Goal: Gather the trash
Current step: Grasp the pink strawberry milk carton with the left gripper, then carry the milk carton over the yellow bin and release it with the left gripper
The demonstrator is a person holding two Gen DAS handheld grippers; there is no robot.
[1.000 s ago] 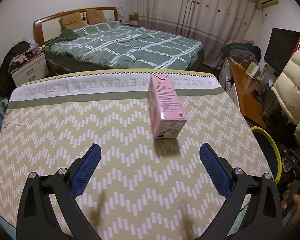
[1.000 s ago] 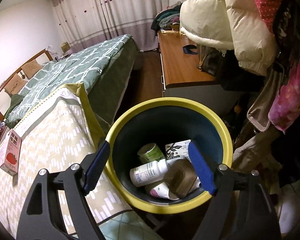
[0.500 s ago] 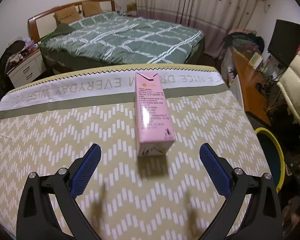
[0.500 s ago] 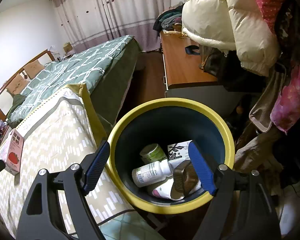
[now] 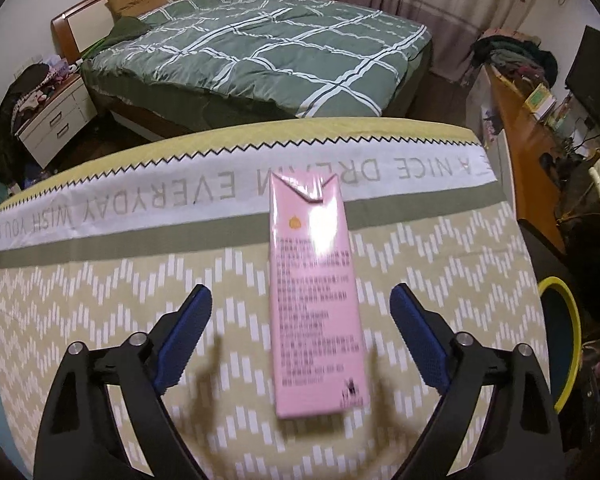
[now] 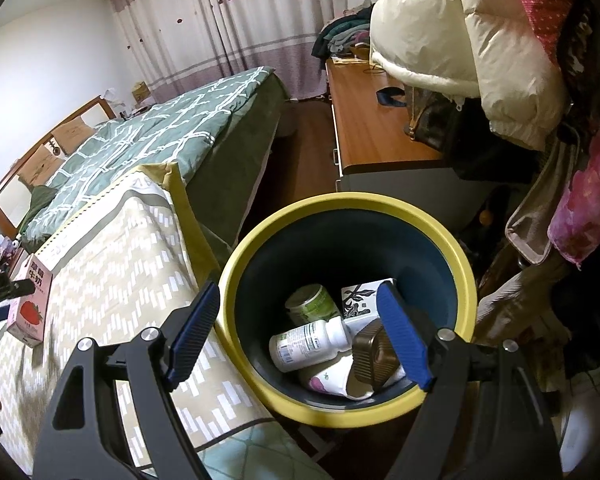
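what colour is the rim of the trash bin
Yellow rim, with a dark blue inside; it shows best in the right wrist view.

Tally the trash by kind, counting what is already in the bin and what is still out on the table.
Cartons: 1, the pink milk carton lying on the table
Bottles: 1, the white pill bottle in the bin
Jars or cans: 1, green-labelled
Boxes: 2, white patterned box, brown box
Wrappers: 1, white pouch
Total: 6

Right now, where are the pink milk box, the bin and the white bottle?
pink milk box [image 5: 315, 304], left wrist view, middle of its printed face
bin [image 6: 465, 264], right wrist view, yellow rim
white bottle [image 6: 309, 342], right wrist view, label
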